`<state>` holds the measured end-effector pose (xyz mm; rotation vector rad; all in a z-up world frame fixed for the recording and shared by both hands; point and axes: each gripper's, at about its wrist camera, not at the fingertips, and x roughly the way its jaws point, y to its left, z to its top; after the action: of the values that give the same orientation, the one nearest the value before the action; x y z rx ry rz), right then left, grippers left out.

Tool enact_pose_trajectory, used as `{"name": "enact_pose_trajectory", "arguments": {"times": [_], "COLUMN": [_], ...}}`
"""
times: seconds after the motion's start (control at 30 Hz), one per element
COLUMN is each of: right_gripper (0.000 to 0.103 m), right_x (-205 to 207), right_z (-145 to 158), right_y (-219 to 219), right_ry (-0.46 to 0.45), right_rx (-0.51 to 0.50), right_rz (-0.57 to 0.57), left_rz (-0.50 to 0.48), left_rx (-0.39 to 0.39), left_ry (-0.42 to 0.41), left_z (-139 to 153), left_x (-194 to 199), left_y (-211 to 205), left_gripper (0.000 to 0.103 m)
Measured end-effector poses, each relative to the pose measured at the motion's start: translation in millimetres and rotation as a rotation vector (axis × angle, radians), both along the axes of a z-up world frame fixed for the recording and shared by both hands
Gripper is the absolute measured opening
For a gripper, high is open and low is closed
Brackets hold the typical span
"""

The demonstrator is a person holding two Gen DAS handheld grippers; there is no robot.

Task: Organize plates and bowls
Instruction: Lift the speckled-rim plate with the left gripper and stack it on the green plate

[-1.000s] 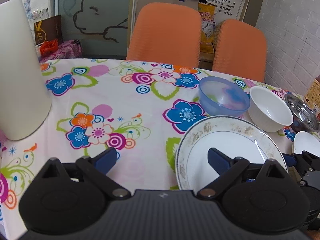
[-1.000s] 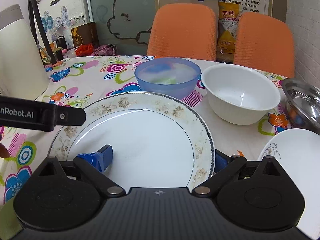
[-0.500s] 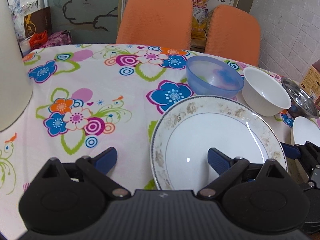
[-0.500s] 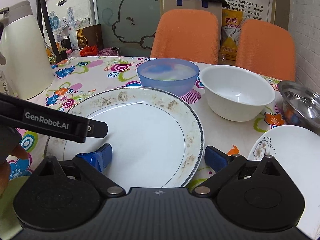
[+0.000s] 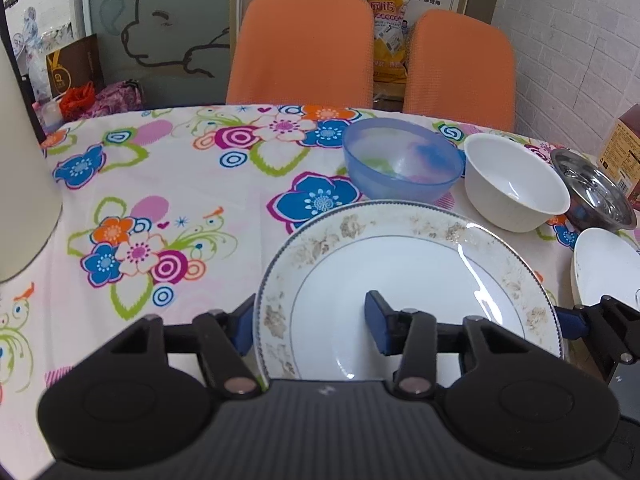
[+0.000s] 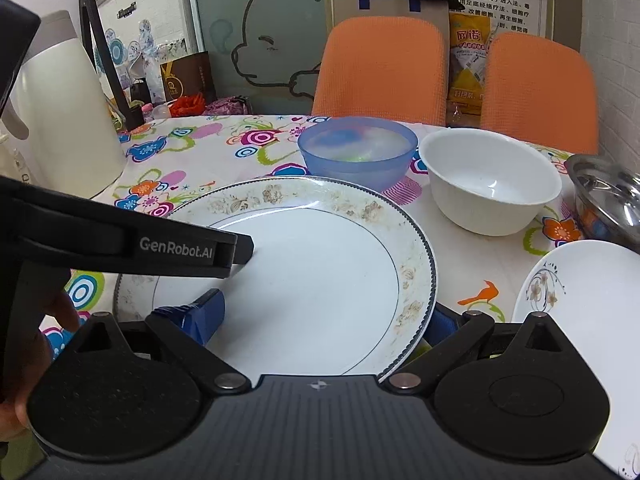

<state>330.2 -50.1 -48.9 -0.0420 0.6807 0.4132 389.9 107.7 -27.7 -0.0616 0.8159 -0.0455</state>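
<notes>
A large white plate with a brown floral rim (image 5: 408, 280) (image 6: 312, 264) lies on the flowered tablecloth. My left gripper (image 5: 310, 326) is open and straddles the plate's left rim, with one pad outside the rim and the other over the plate. On the opposite side my right gripper (image 6: 322, 318) is open across the right rim, its right pad low beside the edge. Behind the plate stand a blue translucent bowl (image 5: 400, 160) (image 6: 356, 156), a white bowl (image 5: 516, 196) (image 6: 492, 188) and a steel bowl (image 5: 596, 196) (image 6: 608, 200). A smaller white plate (image 5: 608, 268) (image 6: 580, 312) lies at the right.
A tall cream thermos jug (image 5: 24, 160) (image 6: 64, 120) stands at the table's left. Two orange chairs (image 5: 304, 48) are at the far edge. A brown box (image 5: 624, 160) sits at the far right. A hand (image 6: 36, 344) holds the left tool.
My left gripper has moved right until the big plate's left rim lies between its pads, and its jaws have narrowed. The right gripper has barely moved and kept its width.
</notes>
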Motion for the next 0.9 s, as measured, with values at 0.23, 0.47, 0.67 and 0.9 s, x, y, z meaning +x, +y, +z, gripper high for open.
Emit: {"name": "enact_pose_trajectory", "arguments": {"times": [0.23,0.47,0.67,0.9], "right_gripper": [0.088,0.088,0.088,0.088], "right_x": [-18.5,-71.5,-128.6,-167.3], "right_z": [19.6,37.3,33.7,18.1], "right_y": [-3.0,-2.6,2.7,5.4], "right_ry": [-0.052,-0.075,-0.054,-0.005], "right_rx": [0.009,0.031,0.049,0.051], "right_rz": [-0.025,-0.014,0.002,-0.002], "left_rz": [-0.018,-0.015,0.018,0.037], "left_rx": [-0.011,-0.028,-0.029,-0.039], "left_ry": [-0.045,-0.078,-0.066,-0.014], "left_z": [24.3,43.9,40.7,16.7], "left_x": [-17.5,-68.9,-134.3,-188.3], "left_y": [-3.7,0.1,4.1,7.2], "left_gripper": [0.043,0.042,0.042,0.042]}}
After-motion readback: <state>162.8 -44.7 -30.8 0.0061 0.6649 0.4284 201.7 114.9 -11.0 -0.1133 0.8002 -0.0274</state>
